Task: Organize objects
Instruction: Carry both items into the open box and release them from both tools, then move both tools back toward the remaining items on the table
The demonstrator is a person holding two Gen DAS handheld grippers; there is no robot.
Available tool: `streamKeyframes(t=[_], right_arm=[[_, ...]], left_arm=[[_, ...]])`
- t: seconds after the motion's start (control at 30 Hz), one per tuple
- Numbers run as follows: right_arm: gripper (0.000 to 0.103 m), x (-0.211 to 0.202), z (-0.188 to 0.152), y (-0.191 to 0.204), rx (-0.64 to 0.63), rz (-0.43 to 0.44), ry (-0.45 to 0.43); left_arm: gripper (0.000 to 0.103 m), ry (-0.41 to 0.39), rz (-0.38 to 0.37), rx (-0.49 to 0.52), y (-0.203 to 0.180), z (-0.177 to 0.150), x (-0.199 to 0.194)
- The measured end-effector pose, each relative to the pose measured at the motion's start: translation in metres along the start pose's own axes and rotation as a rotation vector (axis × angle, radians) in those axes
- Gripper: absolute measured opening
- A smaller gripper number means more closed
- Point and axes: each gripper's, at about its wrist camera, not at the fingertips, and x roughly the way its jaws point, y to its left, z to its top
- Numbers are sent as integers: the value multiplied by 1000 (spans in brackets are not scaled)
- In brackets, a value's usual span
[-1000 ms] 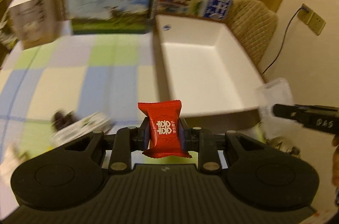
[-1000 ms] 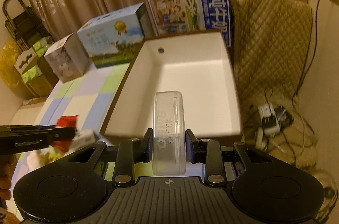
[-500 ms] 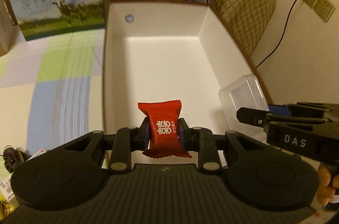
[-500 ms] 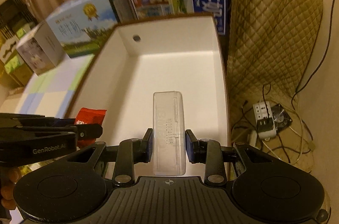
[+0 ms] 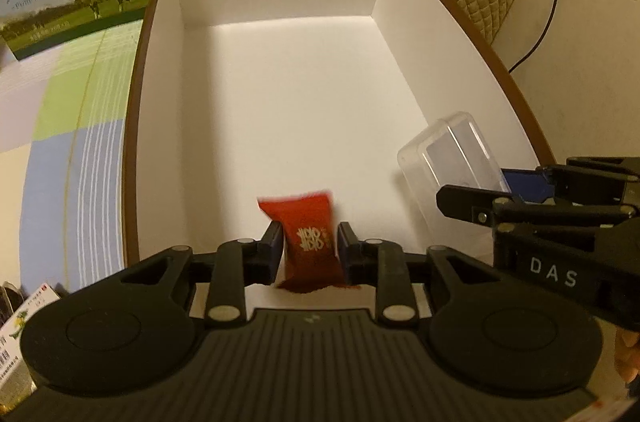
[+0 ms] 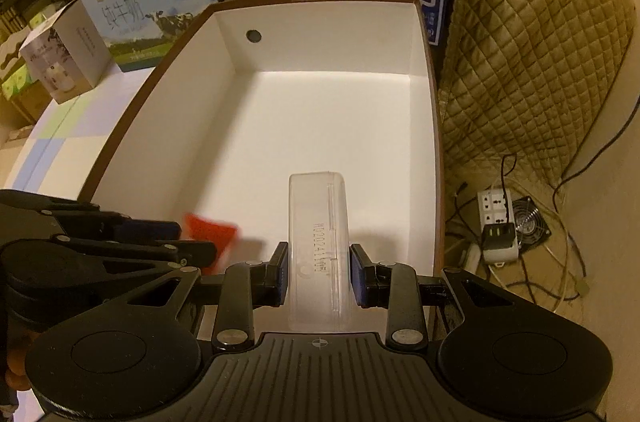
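Red candy packet (image 5: 307,237) sits blurred between your left gripper (image 5: 306,254) jaws, which have just been opening, over the white box (image 5: 280,126); your right gripper (image 6: 319,274) clamps the clear plastic case (image 6: 319,246).

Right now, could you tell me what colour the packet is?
Red packet, best in left wrist view.

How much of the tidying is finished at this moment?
Nothing rests in the white box yet. The left tool has just been opening; the red packet between its jaws looks blurred, slipping free. The right tool grips the clear case over the box. Left: release the case, then fetch the packets on the table.
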Motion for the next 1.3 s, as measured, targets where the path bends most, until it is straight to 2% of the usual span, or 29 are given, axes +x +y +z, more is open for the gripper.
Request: streamKeyframes(t=[0.03,0.17,0.33,0.43,0.57,0.77,0.93,1.3], right_arm=[[28,0,0,0,-2,1,0],[28,0,2,0,-5,7,-5],[28,-3,5,3,-23,7,-33],[29,-5,7,6,-38,-19,-55],[36,-13,8,1,0,26,-70],[36,-37,1,2,9,31,-102],[36,-60,-13,4,40,73,-128],[36,-99,-41,12,108,148,-172]], left_arm=[[35,-2,4,8,0,1,0],[46,-12,19,25,-1,2,-2],[51,-16,17,21,1,2,-6],[64,-33,32,27,0,1,-12],[69,-50,29,24,3,-1,-23],[75,-84,40,6,11,-12,-49],[82,-134,57,-19,19,-27,-82],[84,-182,103,-113,42,-72,-140]])
